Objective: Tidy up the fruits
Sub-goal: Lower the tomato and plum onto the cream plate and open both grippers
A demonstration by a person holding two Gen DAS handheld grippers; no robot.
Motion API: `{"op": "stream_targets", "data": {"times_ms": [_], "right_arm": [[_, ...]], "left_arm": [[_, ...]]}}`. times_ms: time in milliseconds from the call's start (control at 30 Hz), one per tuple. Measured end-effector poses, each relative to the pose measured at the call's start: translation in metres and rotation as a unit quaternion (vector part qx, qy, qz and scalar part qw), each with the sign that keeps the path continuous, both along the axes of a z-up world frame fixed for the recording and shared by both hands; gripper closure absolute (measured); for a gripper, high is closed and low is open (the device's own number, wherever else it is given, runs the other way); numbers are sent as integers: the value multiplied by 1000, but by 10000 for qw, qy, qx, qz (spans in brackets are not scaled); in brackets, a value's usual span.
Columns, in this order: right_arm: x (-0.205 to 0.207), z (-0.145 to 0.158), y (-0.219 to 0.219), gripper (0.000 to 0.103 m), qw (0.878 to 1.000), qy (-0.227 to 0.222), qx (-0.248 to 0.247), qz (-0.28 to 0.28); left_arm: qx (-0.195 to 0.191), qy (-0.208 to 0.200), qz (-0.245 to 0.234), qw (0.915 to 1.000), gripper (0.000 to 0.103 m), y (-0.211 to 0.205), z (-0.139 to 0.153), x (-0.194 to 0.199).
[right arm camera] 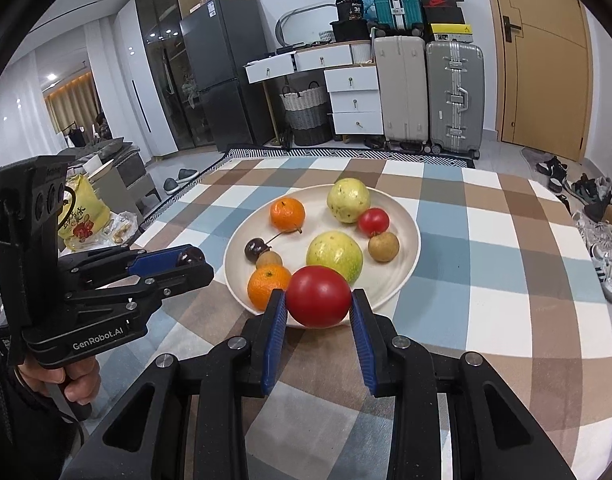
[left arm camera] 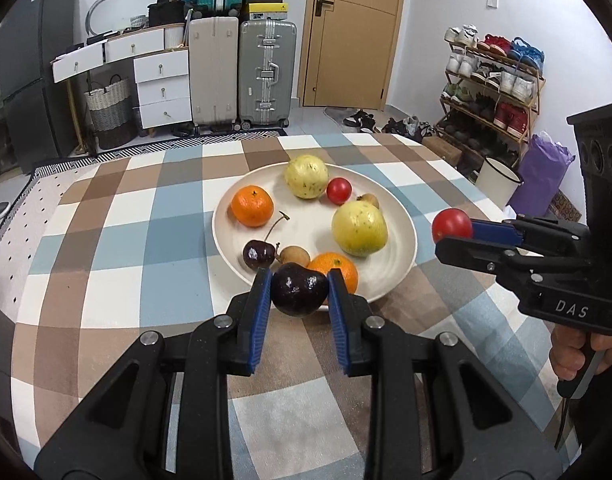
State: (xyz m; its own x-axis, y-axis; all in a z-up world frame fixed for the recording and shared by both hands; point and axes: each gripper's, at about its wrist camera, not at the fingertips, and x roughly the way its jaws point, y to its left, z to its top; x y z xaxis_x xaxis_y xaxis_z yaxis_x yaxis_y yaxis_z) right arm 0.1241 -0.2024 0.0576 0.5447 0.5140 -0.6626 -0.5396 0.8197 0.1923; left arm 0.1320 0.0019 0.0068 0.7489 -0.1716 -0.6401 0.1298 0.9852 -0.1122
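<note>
Now checked tablecloth (left arm camera: 117,240) w/ plate (left arm camera: 398,216); left gripper (left arm camera: 299,292) pinching cherry (left arm camera: 299,289), right gripper (right arm camera: 318,304) tomato (right arm camera: 318,297).

Two oranges (left arm camera: 252,205), two guavas (left arm camera: 306,176)

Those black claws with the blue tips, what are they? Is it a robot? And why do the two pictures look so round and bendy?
It is not a robot. A person holds a grabber tool in each hand, and each tool carries a small wide-eyed camera that bends the view round. One picture looks along the left gripper, the other along the right gripper, so each also sees the other tool from the side. You can see a hand on a handle.

The left gripper is squeezing a dark cherry. The right gripper is squeezing a red tomato.

On the checked tablecloth sits a pale plate with two oranges, two yellow-green fruits, another tomato, another cherry and two little brown fruits.
</note>
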Motion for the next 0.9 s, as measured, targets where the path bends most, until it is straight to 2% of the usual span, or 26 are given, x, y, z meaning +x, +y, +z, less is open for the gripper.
{"op": "stream_targets", "data": {"times_ms": [333, 900], "right_arm": [[22, 15, 1, 70, 10000, -56, 38, 11], [66, 10, 7, 70, 10000, 26, -29, 28]], "left_arm": [[-26, -115, 172, 9998, 78, 2, 14, 19], [219, -164, 156, 9995, 78, -14, 18, 71]]}}
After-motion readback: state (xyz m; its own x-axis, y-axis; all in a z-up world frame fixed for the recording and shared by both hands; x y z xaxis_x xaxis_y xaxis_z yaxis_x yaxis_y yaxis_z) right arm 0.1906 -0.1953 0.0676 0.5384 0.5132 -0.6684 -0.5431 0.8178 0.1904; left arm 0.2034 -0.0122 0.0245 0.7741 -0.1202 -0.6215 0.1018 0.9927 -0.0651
